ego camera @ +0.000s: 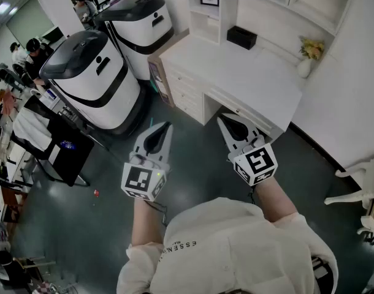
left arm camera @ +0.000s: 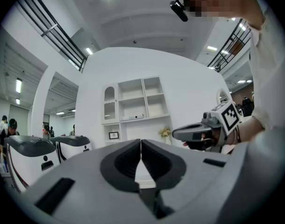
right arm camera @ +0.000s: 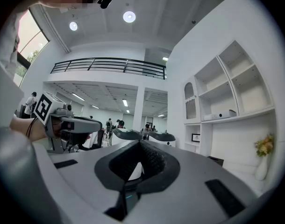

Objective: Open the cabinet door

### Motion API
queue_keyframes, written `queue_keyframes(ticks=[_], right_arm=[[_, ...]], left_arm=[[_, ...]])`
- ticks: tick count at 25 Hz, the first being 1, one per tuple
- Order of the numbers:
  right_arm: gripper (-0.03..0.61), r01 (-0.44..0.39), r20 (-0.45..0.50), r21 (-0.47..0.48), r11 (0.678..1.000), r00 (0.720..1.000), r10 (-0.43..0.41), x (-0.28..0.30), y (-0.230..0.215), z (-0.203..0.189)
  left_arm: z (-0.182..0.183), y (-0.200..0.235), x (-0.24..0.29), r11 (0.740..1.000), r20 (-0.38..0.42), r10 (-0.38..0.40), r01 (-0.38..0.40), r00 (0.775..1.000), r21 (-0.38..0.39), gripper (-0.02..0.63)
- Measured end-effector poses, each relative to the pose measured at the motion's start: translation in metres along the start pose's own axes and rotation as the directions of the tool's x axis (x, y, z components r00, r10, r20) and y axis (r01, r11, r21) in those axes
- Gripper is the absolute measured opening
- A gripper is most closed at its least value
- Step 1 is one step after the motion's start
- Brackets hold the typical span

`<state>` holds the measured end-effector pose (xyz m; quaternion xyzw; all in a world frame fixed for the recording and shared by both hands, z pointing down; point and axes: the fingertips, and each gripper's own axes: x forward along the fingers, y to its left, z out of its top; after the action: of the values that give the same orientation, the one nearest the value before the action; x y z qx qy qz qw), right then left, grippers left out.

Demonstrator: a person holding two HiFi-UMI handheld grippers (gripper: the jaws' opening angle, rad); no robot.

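Looks steeply down on a person in a pale top, arms out over a dark floor, one gripper in each hand. At lower centre-left, the left gripper (ego camera: 164,128), jaws pressed together with nothing between them (in the left gripper view, pads meeting at a thin seam). Just right of it and apart from it, the right gripper (ego camera: 225,121), likewise closed and empty, pad tips touching in its own view. Beyond both tips, at upper centre, the white desk cabinet (ego camera: 186,92), fronts flush and shut, touched by neither gripper. On the desktop, a black box (ego camera: 241,37) and, toward the right end, a vase of yellow flowers (ego camera: 309,54). At upper left, a large white-and-black machine (ego camera: 92,78), with a second machine (ego camera: 138,26) just behind it.
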<state>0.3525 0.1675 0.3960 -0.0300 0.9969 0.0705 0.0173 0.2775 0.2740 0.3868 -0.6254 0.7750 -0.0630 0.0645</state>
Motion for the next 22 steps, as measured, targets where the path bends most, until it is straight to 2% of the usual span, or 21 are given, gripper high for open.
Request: queue_keyframes(ticks=[14,18,20,22], right_arm=[[0.015,0.026,-0.003,0.041,0.999,1.000,-0.026,0.002,0.019,-0.001],[0.015,0.041,-0.011,0.059,0.997,0.999,-0.040,0.006,0.028,-0.006],[0.015,0.058,-0.021,0.064,0.996,0.998,-0.056,0.011,0.033,-0.010],[0.015,0.074,-0.026,0.064,0.995,0.997,-0.073,0.017,0.038,-0.011]], left_arm=[[-0.011,0.007,-0.017,0.999,-0.006,-0.022,0.022,1.000,-0.026,0.005],[-0.018,0.020,-0.025,0.998,0.009,0.012,-0.012,1.000,-0.054,0.006],[-0.021,0.032,-0.028,0.999,0.006,0.034,-0.034,0.999,-0.028,0.059],[-0.021,0.044,-0.030,0.999,0.005,0.038,-0.038,0.999,-0.003,0.158]])
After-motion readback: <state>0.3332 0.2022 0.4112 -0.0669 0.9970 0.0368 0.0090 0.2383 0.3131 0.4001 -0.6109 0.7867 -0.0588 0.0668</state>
